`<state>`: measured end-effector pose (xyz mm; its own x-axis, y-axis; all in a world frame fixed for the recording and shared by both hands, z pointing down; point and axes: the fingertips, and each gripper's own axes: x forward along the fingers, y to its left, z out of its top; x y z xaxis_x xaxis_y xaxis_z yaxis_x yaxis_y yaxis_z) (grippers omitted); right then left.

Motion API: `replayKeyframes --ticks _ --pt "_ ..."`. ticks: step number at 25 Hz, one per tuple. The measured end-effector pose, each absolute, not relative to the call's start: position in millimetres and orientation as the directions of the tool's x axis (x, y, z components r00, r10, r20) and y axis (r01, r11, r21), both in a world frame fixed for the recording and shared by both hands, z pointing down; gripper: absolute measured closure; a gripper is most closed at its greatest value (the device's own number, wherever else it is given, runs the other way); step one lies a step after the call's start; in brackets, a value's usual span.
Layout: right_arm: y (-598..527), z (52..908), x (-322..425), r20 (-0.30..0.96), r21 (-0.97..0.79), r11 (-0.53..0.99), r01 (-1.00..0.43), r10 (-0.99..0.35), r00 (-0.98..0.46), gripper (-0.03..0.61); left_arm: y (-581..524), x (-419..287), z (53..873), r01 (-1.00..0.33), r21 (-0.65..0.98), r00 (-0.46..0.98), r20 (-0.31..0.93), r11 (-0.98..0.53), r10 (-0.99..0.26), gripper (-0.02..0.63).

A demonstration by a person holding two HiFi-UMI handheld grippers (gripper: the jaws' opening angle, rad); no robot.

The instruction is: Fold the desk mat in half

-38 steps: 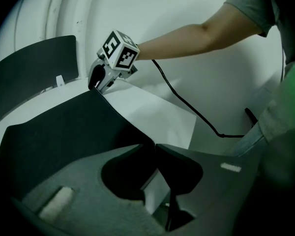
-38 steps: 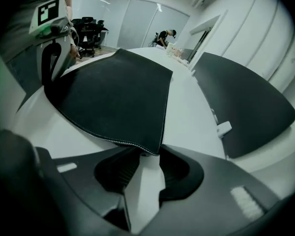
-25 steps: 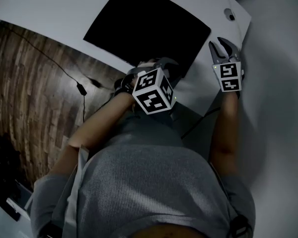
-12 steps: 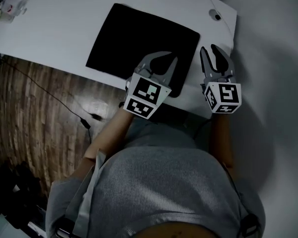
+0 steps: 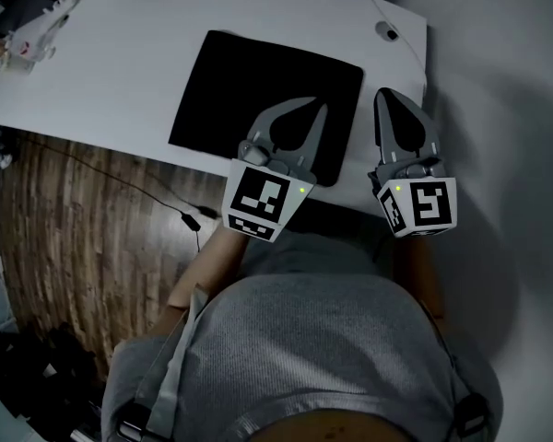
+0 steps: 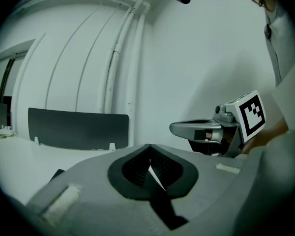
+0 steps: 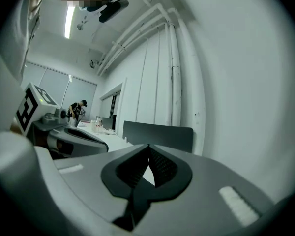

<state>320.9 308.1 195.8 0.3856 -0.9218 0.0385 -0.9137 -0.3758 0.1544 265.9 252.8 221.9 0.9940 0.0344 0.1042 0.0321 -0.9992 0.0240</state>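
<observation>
The black desk mat (image 5: 258,90) lies flat and unfolded on the white table (image 5: 120,72). My left gripper (image 5: 323,109) hovers over the mat's near right corner, raised and pointing level. It is shut, its jaws have just been closing, and nothing is between them (image 6: 150,147). My right gripper (image 5: 385,94) hangs beside it, over the table's right end, off the mat. It too is shut after closing, with nothing held (image 7: 148,146). Each gripper view shows the other gripper: the right one (image 6: 187,128), the left one (image 7: 73,139).
Small items sit at the table's far left corner (image 5: 18,35), and a round hole (image 5: 387,32) is near its far right corner. A dark upright panel (image 6: 78,129) stands along the back edge. Wood floor with a cable (image 5: 92,210) lies left; a white wall is right.
Both grippers have lifted up from the mat's near edge and the table's end and tipped level. Their jaws have closed with nothing in them. The mat has not moved.
</observation>
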Motion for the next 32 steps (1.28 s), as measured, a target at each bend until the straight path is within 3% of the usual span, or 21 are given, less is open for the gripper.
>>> replayKeyframes --ticks 8,32 --pt "302.4 186.4 288.4 0.037 0.109 -0.322 -0.94 -0.944 0.328 0.583 258.0 257.0 201.5 0.046 0.013 0.995 0.084 -0.999 0.047 0.613" --pt "314.5 178.7 280.3 0.028 0.095 -0.339 -0.936 -0.939 0.343 0.583 255.7 248.6 202.1 0.003 -0.015 0.996 0.087 -1.0 0.002 0.614"
